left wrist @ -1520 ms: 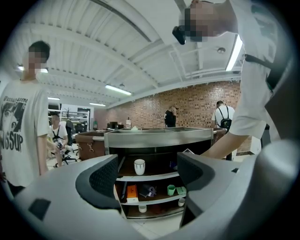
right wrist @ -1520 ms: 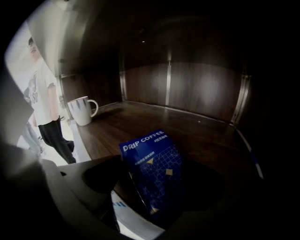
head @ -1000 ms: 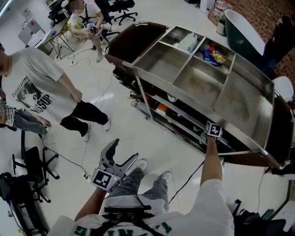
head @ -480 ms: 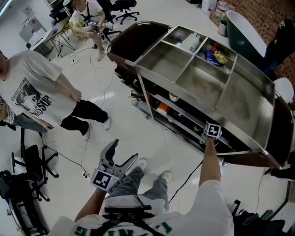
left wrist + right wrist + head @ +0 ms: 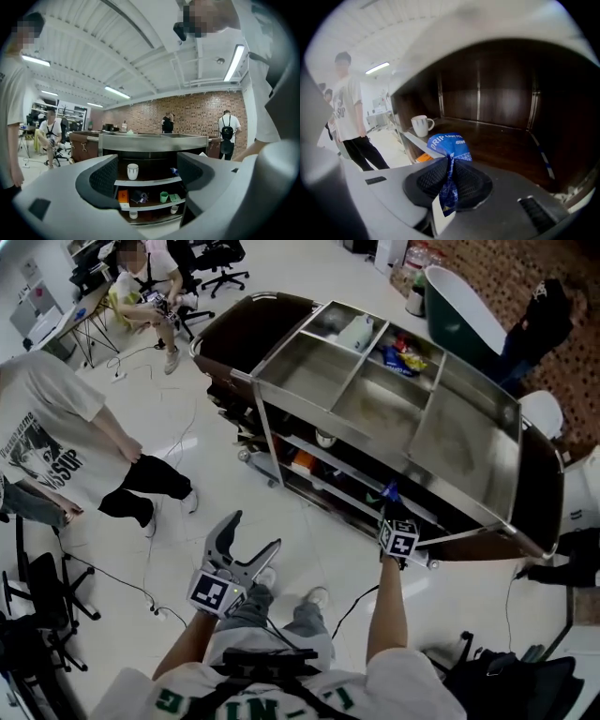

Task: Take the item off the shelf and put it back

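Note:
A blue drip-coffee packet [image 5: 449, 146] is pinched between the pads of my right gripper [image 5: 450, 180], which is shut on its lower part. The packet's top sticks up above the jaws, just off the dark wooden shelf [image 5: 501, 145] of the cart. In the head view the right gripper [image 5: 388, 506] is at the front of the cart's upper shelf, with the blue packet [image 5: 389, 490] at its tip. My left gripper [image 5: 251, 538] hangs low over my legs, open and holding nothing. Through its jaws [image 5: 147, 176] the cart's shelves show from a distance.
A white mug [image 5: 422, 125] stands on the same shelf to the left. Lower shelves hold an orange box [image 5: 123, 197] and a green cup [image 5: 163, 196]. The cart's steel top tray [image 5: 309, 367] has compartments. A person [image 5: 47, 427] stands at left; cables lie across the floor.
My right gripper has drawn back a little from under the cart's top, and the blue packet now shows at its tip. The left gripper has stayed where it was.

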`<action>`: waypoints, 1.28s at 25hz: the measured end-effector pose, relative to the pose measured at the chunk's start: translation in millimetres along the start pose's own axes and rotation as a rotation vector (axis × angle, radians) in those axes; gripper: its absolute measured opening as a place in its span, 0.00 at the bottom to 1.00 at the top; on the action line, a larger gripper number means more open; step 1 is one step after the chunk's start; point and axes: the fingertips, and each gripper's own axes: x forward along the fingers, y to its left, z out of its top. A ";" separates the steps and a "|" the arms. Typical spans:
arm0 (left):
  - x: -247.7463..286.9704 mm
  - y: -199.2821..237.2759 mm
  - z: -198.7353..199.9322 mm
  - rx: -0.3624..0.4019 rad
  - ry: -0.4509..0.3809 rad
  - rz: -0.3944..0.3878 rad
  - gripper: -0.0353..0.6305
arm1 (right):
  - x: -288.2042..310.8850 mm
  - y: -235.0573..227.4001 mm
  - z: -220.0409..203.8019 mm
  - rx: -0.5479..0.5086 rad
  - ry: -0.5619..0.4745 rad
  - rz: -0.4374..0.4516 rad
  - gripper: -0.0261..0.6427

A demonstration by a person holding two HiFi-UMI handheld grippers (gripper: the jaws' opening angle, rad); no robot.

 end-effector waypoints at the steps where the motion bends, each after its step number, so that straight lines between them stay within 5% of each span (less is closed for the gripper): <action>1: 2.8 0.6 3.0 -0.003 -0.013 -0.008 0.62 | -15.6 8.9 3.8 0.015 -0.025 0.006 0.11; 7: 13.6 3.9 20.8 0.014 -0.073 -0.048 0.62 | -115.9 52.8 46.5 0.048 -0.178 0.022 0.11; 17: 19.3 -1.4 49.0 0.059 -0.169 -0.144 0.62 | -269.9 122.8 123.7 -0.040 -0.405 0.016 0.11; 32: 14.8 -29.4 82.0 0.061 -0.262 -0.271 0.60 | -346.9 160.4 146.5 -0.008 -0.587 0.003 0.12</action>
